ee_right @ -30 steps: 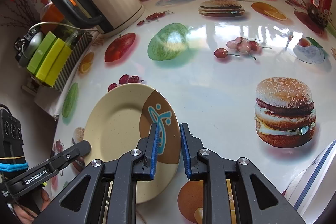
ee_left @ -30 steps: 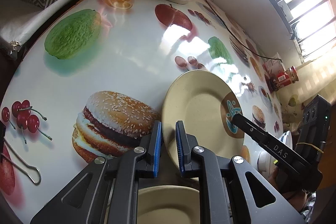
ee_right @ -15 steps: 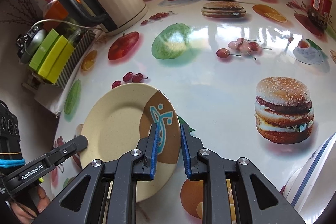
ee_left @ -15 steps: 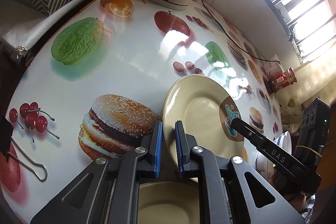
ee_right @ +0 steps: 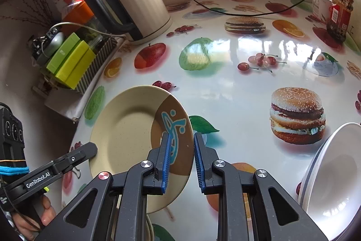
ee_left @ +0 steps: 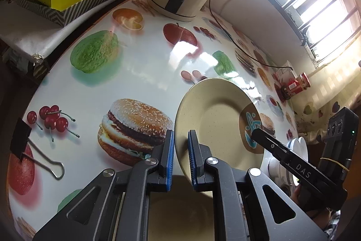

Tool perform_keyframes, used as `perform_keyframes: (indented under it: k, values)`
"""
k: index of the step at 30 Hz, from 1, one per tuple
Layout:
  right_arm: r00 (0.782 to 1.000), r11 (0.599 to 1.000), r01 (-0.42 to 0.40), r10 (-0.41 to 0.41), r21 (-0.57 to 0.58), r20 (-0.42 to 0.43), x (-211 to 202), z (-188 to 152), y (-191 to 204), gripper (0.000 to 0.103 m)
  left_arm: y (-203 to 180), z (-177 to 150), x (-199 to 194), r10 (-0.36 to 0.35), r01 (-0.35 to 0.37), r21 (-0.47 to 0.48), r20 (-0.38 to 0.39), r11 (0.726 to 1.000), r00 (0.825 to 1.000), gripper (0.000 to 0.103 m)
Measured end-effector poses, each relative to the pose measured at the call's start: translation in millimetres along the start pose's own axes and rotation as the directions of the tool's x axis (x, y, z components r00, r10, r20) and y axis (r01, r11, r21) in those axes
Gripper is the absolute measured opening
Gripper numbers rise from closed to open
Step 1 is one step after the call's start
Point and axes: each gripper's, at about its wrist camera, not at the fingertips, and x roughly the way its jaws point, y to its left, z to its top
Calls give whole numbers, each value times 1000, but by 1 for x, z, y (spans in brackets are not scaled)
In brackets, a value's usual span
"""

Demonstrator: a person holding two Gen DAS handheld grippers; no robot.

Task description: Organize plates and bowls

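Observation:
A beige plate (ee_left: 216, 123) with a brown patch and a blue mark is held above the table, tilted. My left gripper (ee_left: 180, 150) is shut on its left rim. My right gripper (ee_right: 180, 150) is shut on its right rim at the brown patch; the plate also shows in the right wrist view (ee_right: 130, 132). A second beige plate (ee_left: 180, 207) lies below my left gripper, partly hidden by the fingers. A white bowl (ee_right: 334, 175) with a blue rim line stands at the right, also in the left wrist view (ee_left: 297, 148).
The table (ee_right: 225, 87) has a glossy cloth printed with burgers and fruit. A cream kettle (ee_right: 135, 3) stands at the back with its cord. Green boxes (ee_right: 70, 60) sit in a striped tray beyond the table's left edge. A red jar (ee_right: 340, 8) stands back right. A binder clip (ee_left: 29, 148) lies near the left.
The plate has risen off the table, held by both grippers, and both grippers have pulled back with it. The white bowl has come into the right wrist view.

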Motion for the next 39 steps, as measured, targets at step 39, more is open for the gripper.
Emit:
perform_keyframes:
  k: [39]
  values:
    - [997, 997, -69, 69, -26, -31, -34, -97, 41, 20, 46, -86, -52, 27, -26, -44, 17, 999, 1000, 13]
